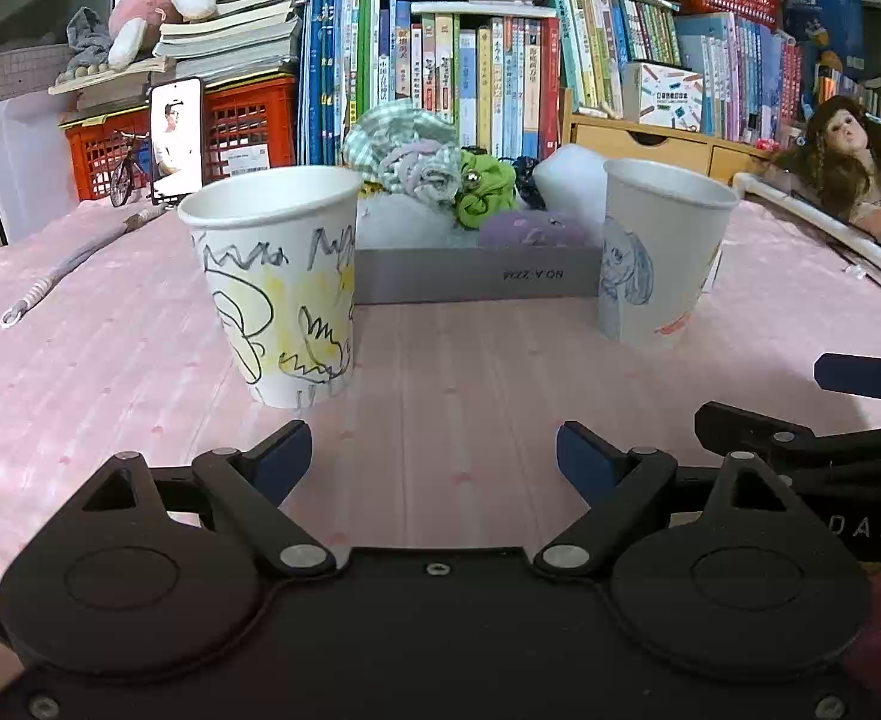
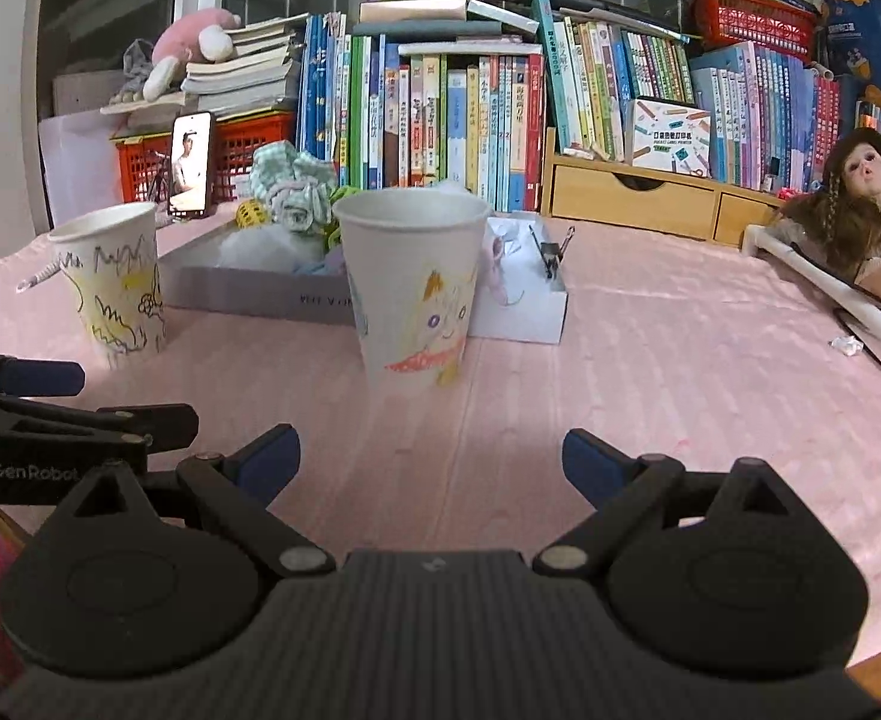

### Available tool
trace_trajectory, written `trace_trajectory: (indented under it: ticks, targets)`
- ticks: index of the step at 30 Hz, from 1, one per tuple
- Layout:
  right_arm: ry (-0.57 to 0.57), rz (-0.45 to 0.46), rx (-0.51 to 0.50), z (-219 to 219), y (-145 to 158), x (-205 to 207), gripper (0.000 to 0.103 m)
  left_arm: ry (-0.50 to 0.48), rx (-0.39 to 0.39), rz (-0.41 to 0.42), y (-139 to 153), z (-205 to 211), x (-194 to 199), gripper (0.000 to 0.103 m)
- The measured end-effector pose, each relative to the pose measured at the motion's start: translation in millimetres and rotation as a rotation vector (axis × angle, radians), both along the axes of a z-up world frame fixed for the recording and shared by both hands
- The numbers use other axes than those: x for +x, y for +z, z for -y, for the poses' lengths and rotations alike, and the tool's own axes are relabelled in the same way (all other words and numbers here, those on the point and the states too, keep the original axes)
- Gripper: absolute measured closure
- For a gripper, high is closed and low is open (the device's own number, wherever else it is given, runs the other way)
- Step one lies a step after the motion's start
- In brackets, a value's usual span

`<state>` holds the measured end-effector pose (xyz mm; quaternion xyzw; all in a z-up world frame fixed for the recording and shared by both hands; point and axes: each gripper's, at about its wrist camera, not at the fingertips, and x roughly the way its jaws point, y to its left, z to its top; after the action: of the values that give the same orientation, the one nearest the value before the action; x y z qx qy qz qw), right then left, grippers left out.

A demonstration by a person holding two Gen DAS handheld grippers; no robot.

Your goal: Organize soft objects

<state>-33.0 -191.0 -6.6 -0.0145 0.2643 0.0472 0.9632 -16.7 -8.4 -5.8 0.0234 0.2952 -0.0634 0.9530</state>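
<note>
Left wrist view shows the left gripper [image 1: 434,459] and the right gripper [image 2: 431,459] both spread apart and empty above the pink-covered tabletop [image 1: 458,372], while soft fabric scrunchies [image 1: 434,165] fill a grey cardboard box [image 1: 476,276] toward its far edge, behind two scribbled white paper cups [image 1: 281,288].

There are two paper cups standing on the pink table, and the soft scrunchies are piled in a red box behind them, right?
Almost. The two paper cups do stand on the pink table, and the soft scrunchies are piled behind them, but their box is grey, not red. The left wrist view shows it best.
</note>
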Motion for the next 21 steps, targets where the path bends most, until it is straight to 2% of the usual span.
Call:
trace_trajectory:
  ticks: [10,18,21]
  targets:
    - [-0.013,-0.036,-0.003,1.0,-11.6,4.8,0.004,0.018,0.010,-0.001,-5.8,-0.5,4.0,0.009]
    - [-0.011,-0.045,0.004,5.3,-13.3,7.0,0.000,0.025,0.010,-0.002,-8.5,-2.3,7.1,0.000]
    - [0.003,-0.057,0.004,7.2,-12.6,9.1,0.000,0.021,0.014,-0.001,-8.9,-2.2,7.1,0.000]
